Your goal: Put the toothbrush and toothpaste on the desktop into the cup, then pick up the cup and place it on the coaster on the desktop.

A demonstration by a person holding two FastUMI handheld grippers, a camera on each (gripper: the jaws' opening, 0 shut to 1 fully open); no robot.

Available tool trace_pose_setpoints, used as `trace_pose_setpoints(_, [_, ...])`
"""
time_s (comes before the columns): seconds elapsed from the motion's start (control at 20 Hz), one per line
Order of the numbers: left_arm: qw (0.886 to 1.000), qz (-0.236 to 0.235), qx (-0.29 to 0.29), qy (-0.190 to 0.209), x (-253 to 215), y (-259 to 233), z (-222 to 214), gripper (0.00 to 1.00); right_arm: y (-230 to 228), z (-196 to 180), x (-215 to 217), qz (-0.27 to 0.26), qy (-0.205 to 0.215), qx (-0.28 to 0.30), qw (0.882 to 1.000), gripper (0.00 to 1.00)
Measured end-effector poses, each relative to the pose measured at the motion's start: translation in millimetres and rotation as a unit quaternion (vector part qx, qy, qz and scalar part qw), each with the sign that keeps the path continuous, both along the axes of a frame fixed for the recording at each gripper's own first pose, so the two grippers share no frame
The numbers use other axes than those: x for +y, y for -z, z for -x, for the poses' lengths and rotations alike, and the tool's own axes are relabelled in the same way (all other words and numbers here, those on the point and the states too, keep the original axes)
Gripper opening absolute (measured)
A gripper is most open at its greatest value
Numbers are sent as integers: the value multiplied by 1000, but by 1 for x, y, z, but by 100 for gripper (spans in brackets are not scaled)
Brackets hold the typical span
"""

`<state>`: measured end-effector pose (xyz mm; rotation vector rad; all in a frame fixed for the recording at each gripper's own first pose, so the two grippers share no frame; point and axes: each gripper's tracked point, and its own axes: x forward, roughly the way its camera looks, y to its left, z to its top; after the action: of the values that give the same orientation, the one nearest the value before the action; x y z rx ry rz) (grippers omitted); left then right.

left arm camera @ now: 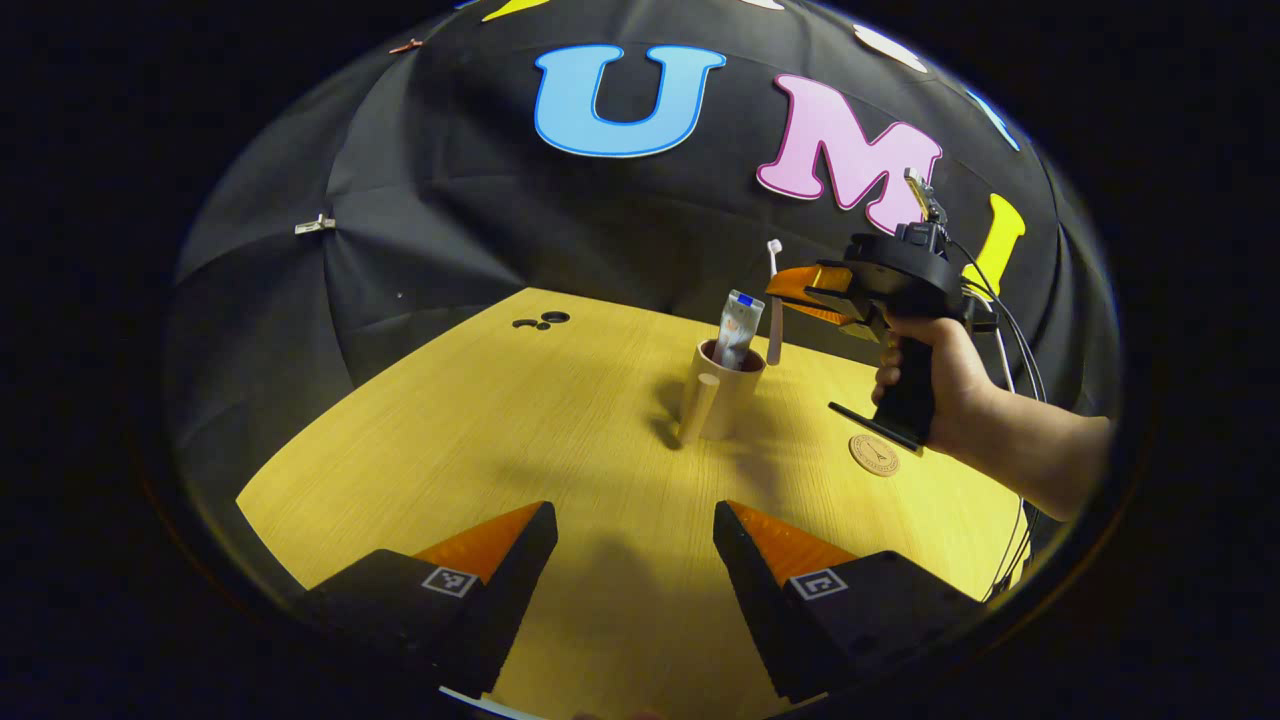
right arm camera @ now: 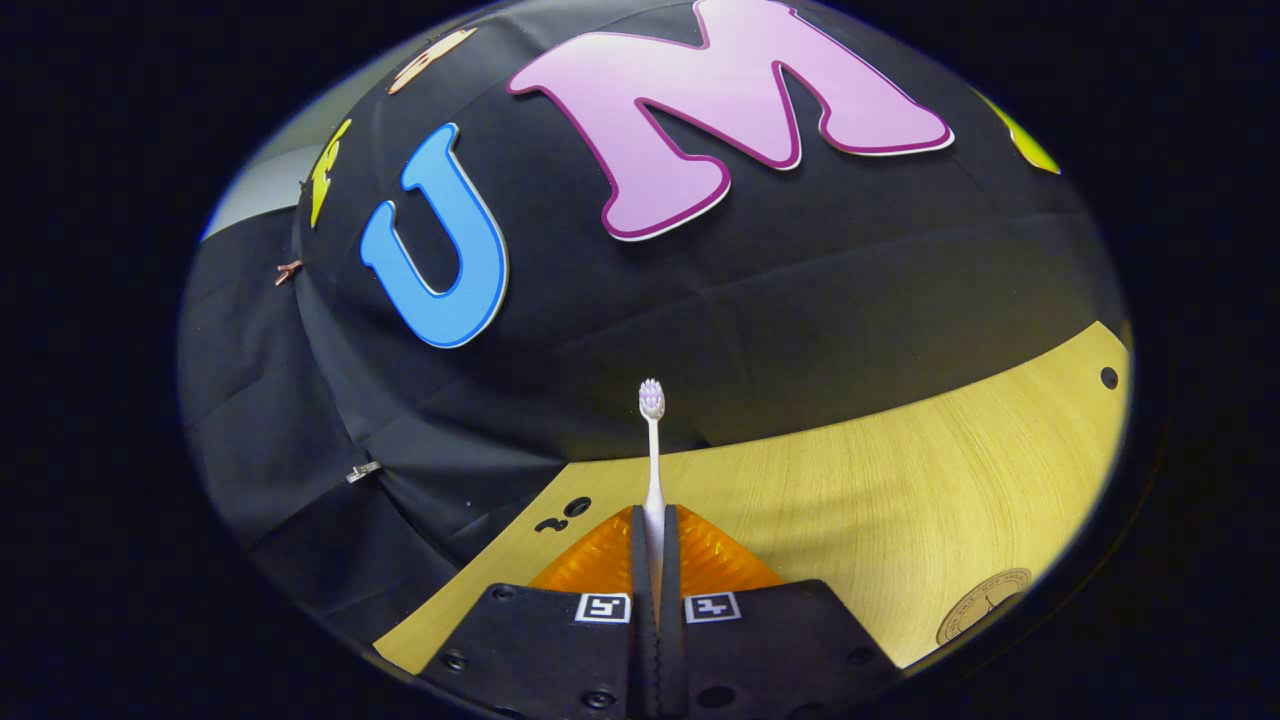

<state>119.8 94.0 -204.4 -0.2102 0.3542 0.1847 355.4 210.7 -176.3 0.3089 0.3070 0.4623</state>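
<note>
Left hand-held gripper (left arm camera: pixel 634 545) hovers released above the yellow wooden tabletop (left arm camera: pixel 480 430); the beige round cup (left arm camera: pixel 722 392) holds the grey toothpaste tube (left arm camera: pixel 738 330); right hand-held gripper (right arm camera: pixel 655 545) clenches the upright white toothbrush (right arm camera: pixel 652 450) just beside it; the round tan coaster (left arm camera: pixel 874 454) lies near.

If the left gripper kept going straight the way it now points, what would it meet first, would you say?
Probably the cup, standing ahead between the left gripper's open fingers with bare desktop before it; depth is uncertain, and it sits slightly right of centre.

Light wood desktop (left arm camera: pixel 520 420), cup (left arm camera: pixel 722 400) standing ahead of the left gripper (left arm camera: pixel 635 540), round coaster (left arm camera: pixel 874 455) to its right
</note>
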Motion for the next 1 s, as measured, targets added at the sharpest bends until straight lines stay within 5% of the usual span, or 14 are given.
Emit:
trace_pose_setpoints(0.95, [1000,-12,7,7,9,33,-17,97,39,6,8,27,12,-67,997,10])
trace_pose_setpoints(1.0, [1000,-13,5,9,8,32,-19,97,38,8,8,29,11,-70,997,0])
